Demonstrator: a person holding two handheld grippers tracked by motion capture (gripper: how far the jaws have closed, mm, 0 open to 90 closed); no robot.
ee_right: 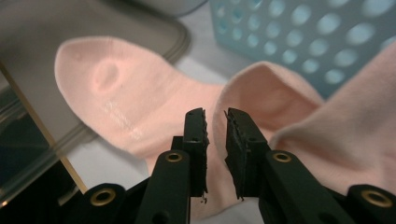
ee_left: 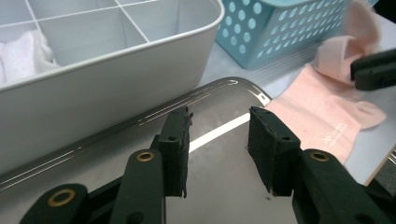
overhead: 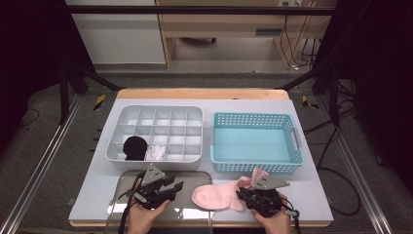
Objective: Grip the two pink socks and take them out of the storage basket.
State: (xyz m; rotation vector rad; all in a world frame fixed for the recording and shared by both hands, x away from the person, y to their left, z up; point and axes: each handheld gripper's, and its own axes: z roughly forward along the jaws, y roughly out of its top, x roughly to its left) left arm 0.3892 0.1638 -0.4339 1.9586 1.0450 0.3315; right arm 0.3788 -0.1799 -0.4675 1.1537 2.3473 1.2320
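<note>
A pink sock [overhead: 212, 195] [ee_right: 130, 93] [ee_left: 322, 107] lies flat at the table's front, its toe on the corner of a shiny metal tray [overhead: 126, 183] [ee_left: 224, 163]. A second pink piece [overhead: 257, 174] [ee_right: 355, 102] folds up against the blue basket. My right gripper [overhead: 242, 194] [ee_right: 215, 114] sits low over the socks. Its jaws are closed to a narrow gap, and the pink fold's edge runs in between them. Over the metal tray, my left gripper [overhead: 175, 187] [ee_left: 217, 116] stands open and holds nothing.
A grey divided organizer [overhead: 160, 117] [ee_left: 116, 70] stands behind the metal tray, with a black sock ball [overhead: 135, 147] and a white sock [overhead: 156, 153] [ee_left: 18, 56] in its front compartments. The blue perforated basket [overhead: 253, 168] [ee_left: 280, 28] [ee_right: 303, 42] stands to the organizer's right.
</note>
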